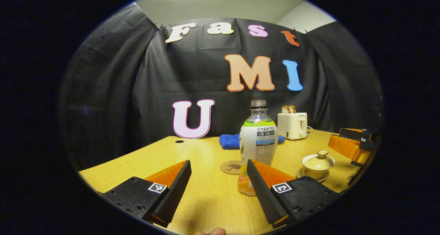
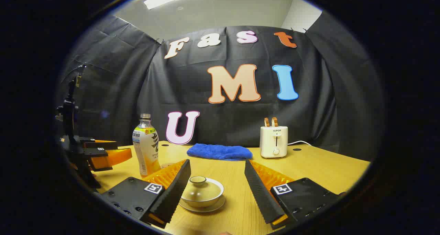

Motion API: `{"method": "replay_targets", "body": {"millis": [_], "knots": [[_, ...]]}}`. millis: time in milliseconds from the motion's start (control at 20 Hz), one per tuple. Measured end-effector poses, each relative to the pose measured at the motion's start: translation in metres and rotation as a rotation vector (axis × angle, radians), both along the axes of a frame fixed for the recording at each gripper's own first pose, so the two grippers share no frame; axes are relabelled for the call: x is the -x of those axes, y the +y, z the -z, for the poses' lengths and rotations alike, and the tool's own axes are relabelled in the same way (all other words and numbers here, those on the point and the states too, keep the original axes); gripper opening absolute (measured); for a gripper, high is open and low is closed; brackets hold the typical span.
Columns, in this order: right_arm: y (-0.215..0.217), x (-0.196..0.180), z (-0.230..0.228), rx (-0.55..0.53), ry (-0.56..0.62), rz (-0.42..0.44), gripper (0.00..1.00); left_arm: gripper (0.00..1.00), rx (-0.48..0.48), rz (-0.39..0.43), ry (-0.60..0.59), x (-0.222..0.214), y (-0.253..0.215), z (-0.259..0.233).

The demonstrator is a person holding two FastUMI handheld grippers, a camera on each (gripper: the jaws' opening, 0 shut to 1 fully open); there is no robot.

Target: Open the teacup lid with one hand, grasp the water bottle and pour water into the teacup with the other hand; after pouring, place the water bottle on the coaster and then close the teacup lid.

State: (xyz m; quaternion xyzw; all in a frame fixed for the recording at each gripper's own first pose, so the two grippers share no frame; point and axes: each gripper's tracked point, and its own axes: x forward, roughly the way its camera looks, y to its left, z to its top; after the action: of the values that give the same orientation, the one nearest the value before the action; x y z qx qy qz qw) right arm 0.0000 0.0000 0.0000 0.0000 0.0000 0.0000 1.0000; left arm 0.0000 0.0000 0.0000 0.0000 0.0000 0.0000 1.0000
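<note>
A clear, capless water bottle (image 1: 258,142) with a white label stands on the wooden table (image 1: 206,200), just beyond the right finger of my open left gripper (image 1: 218,169). A round cork coaster (image 1: 231,167) lies beside the bottle's base. The cream teacup (image 1: 318,163) sits on its saucer at the right with its lid on. In the right gripper view the lidded teacup (image 2: 201,190) rests low between the fingers of my open right gripper (image 2: 217,167), nearer the left finger and untouched. The bottle (image 2: 146,147) stands to the left, with the left gripper (image 2: 103,156) beside it.
A blue cloth (image 2: 220,151) lies at the back of the table, and a white toaster (image 2: 274,142) holding bread slices stands to its right, its cord trailing off. The right gripper (image 1: 354,145) shows at the far right of the left gripper view.
</note>
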Motion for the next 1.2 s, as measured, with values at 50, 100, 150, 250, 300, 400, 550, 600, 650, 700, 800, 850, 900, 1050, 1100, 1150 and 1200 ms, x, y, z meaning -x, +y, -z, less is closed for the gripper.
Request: {"method": "replay_targets", "body": {"millis": [50, 100, 150, 250, 300, 400, 550, 600, 650, 700, 800, 850, 900, 1050, 1100, 1150, 1200], "knots": [[0.000, 0.000, 0.001, -0.001, 0.002, -0.004, 0.95, 0.95, 0.000, -0.005, 0.001, -0.001, 0.000, 0.001], [0.000, 0.000, 0.003, -0.003, 0.011, -0.004, 0.95, 0.94, -0.003, -0.005, 0.002, -0.001, -0.001, 0.001], [0.000, -0.002, 0.006, -0.005, 0.025, -0.005, 0.99, 0.95, -0.005, -0.004, 0.003, -0.001, -0.001, 0.001], [0.002, -0.005, 0.012, -0.010, 0.057, -0.004, 0.99, 0.95, -0.010, 0.004, 0.005, 0.000, -0.003, 0.000], [0.002, -0.005, 0.014, -0.012, 0.069, -0.003, 0.99, 0.95, -0.011, 0.002, 0.006, 0.000, -0.001, 0.000], [0.003, -0.005, 0.015, -0.014, 0.081, -0.001, 0.95, 0.94, -0.008, -0.003, 0.004, -0.001, -0.001, 0.000], [0.003, -0.003, 0.015, -0.014, 0.076, -0.001, 0.96, 0.95, -0.009, -0.006, 0.006, -0.002, -0.001, 0.001], [0.004, -0.004, 0.016, -0.014, 0.078, -0.002, 0.95, 0.95, -0.009, -0.009, 0.005, -0.003, 0.000, 0.001], [0.004, -0.004, 0.017, -0.015, 0.081, -0.002, 0.95, 0.95, -0.008, -0.012, 0.006, -0.003, 0.000, 0.001], [0.003, -0.004, 0.017, -0.014, 0.082, 0.001, 0.95, 0.95, -0.008, -0.013, 0.006, -0.004, 0.000, 0.000], [0.003, -0.004, 0.015, -0.013, 0.078, 0.002, 0.95, 0.95, -0.007, -0.015, 0.006, -0.005, 0.001, 0.001], [0.003, -0.004, 0.016, -0.013, 0.078, 0.003, 0.96, 0.95, -0.008, -0.015, 0.005, -0.005, 0.000, 0.001], [0.003, -0.003, 0.016, -0.014, 0.079, 0.003, 0.95, 0.95, -0.008, -0.015, 0.005, -0.005, 0.001, 0.001], [0.005, -0.003, 0.015, -0.014, 0.079, -0.006, 0.99, 0.95, -0.007, -0.015, 0.003, -0.005, 0.001, 0.002], [0.005, -0.004, 0.016, -0.014, 0.077, -0.007, 1.00, 0.95, -0.008, -0.014, 0.003, -0.005, 0.001, 0.001], [0.004, -0.004, 0.016, -0.015, 0.081, -0.007, 1.00, 0.95, -0.008, -0.014, 0.002, -0.005, 0.000, 0.002], [0.005, -0.004, 0.017, -0.015, 0.081, -0.010, 0.99, 0.95, -0.009, -0.013, 0.003, -0.006, 0.001, 0.001]]}}
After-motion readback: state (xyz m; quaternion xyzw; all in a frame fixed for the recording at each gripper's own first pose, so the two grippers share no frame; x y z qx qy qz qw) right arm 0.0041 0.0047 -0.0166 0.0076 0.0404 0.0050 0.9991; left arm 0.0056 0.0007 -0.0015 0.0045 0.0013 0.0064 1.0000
